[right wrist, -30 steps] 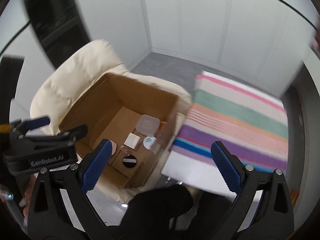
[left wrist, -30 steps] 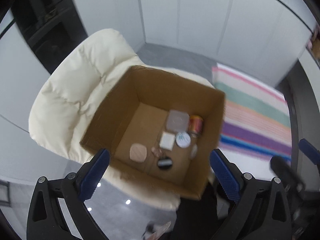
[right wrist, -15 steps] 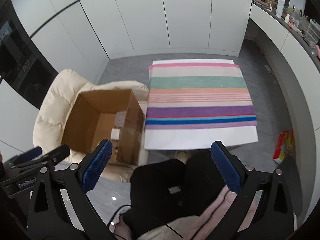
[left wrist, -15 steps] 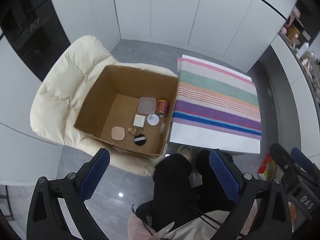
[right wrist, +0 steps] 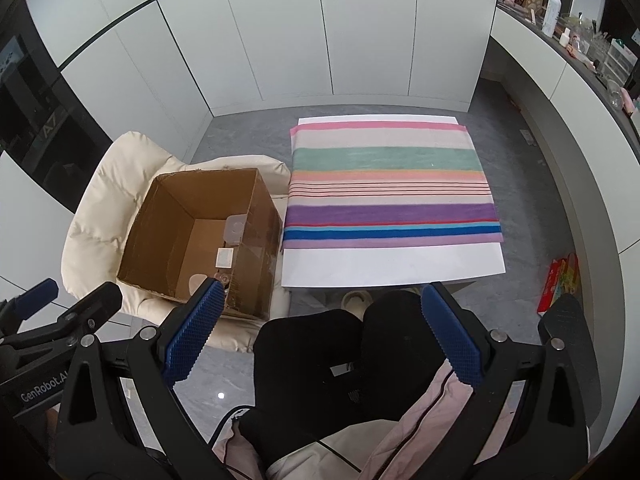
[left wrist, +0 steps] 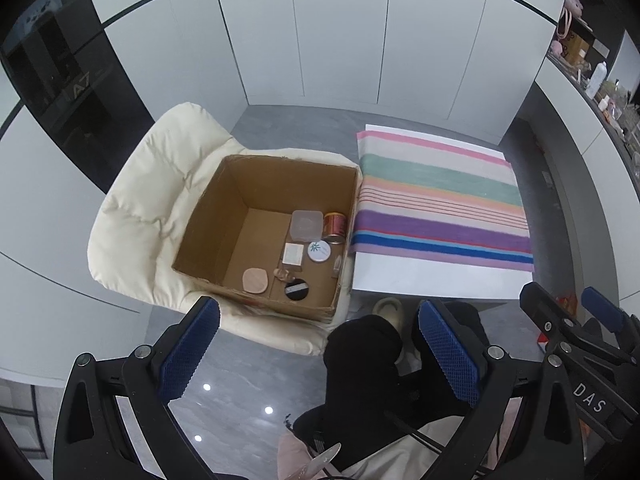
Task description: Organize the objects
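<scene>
An open cardboard box (left wrist: 224,216) (right wrist: 260,216) stands on a cream chair. Inside lie a clear square tub (left wrist: 307,225), a red can (left wrist: 334,227), a white round tin (left wrist: 319,251), a white square (left wrist: 293,255), a beige compact (left wrist: 255,280) and a black round compact (left wrist: 296,290). My left gripper (left wrist: 318,356) is open and empty, high above the floor in front of the box. My right gripper (right wrist: 320,340) is open and empty, above the person's black-trousered knees (right wrist: 332,344). A white table (right wrist: 392,268) with a striped cloth (right wrist: 392,184) stands right of the box.
The cream padded chair (left wrist: 140,208) holds the box. White cabinet walls stand behind. A counter with bottles (right wrist: 560,16) runs along the right. A red package (right wrist: 558,280) lies on the grey floor right of the table. The left gripper also shows in the right wrist view (right wrist: 52,312).
Both grippers have pulled back and risen away from the box, so the whole box, chair and table now show. Both stayed open and empty.
</scene>
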The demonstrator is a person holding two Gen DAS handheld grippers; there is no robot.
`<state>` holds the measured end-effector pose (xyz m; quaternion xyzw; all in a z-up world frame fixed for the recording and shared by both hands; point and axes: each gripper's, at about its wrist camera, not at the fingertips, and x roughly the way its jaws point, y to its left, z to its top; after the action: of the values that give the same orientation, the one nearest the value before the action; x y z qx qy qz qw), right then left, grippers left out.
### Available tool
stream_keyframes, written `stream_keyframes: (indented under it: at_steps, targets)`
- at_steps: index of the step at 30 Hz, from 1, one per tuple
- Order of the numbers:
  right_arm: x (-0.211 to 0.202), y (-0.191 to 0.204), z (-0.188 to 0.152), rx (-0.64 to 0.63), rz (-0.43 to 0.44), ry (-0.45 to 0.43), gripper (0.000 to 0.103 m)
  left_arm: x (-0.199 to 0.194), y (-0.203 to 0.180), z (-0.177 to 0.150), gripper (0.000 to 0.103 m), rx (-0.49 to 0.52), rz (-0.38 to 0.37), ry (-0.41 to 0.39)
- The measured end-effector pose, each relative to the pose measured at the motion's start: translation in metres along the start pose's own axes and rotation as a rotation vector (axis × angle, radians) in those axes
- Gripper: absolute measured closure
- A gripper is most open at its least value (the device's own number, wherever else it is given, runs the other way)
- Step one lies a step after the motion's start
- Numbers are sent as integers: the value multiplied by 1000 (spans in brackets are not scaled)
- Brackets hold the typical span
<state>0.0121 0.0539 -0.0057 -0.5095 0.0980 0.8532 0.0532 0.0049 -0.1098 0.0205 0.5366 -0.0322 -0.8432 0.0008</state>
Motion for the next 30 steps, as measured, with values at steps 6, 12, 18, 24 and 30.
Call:
stream_keyframes:
  at_steps: [6,12,18,24,30]
  targets:
    - [-3,1,-3,-17,-16,-5,3,-3,-2,-2,2,3,-9,-9]
    - [-5,0,-4,-20,-27,-12,3,-2,-4,-3,2,10,-3,-9]
    - [-5,-3,-5,-20,-29,-4,3,-2,-6,-4,2,12,-7,-7]
    - [-5,-4,-5,-23,-31,-3,3,-3,-6,-4,2,18,2,-9]
    - [-5,-5,-7,-24,-36,-8,3,-3,-6,-5,2,18,-1,-7]
